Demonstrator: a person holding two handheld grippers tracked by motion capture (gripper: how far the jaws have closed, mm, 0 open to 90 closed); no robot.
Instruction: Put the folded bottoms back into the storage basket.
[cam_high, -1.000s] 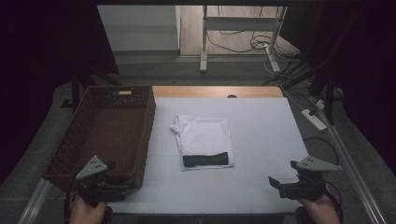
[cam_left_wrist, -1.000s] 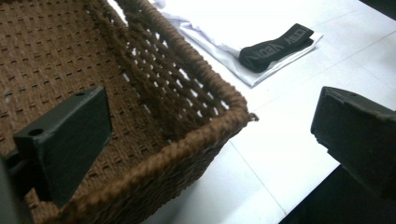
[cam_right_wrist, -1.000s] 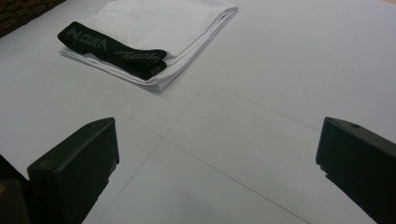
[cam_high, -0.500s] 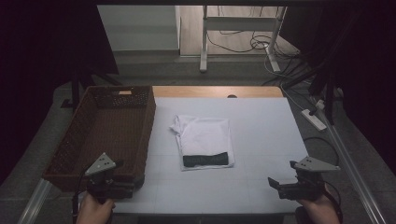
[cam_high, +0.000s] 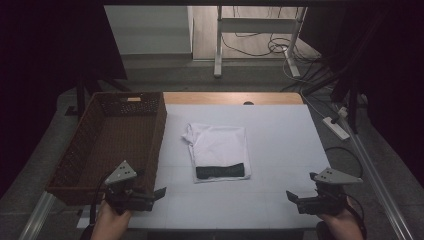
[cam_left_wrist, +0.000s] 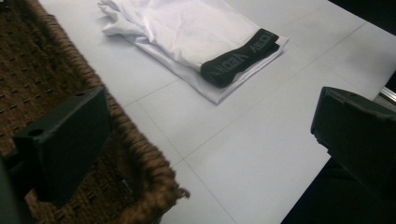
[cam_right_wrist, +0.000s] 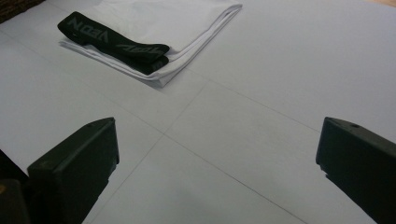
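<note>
A: While both tools are held at the near edge of the table (cam_high: 280, 150), which step can be judged to be in hand?

B: The approach, it would seem; nothing is gripped yet. The left gripper (cam_high: 159, 193) is seen with its jaws spread wide, and in the left gripper view one jaw is laid over the near rim of the wicker basket (cam_left_wrist: 70, 84) while the other stands over bare table.

A: Where is the garment placed relative to that tool?

B: The folded white garment (cam_high: 220, 149) lies ahead of the left gripper and off to its right, well apart from the jaws. Its black waistband (cam_left_wrist: 243, 56) is the edge turned toward the person.

A: And from the right side?

B: The right gripper (cam_high: 291, 196) is likewise held wide open, empty, above bare table. The garment is found ahead of it and to its left, again well apart; in the right gripper view the waistband (cam_right_wrist: 112, 39) is the nearest part of the garment.

A: What is called for next?

B: Probably both tools must be carried forward and inward until the near corners of the garment are bracketed by the jaws, which then need to be lowered to the table and closed on the layers, so that the folded cloth can be lifted whole toward the basket at the left.
</note>
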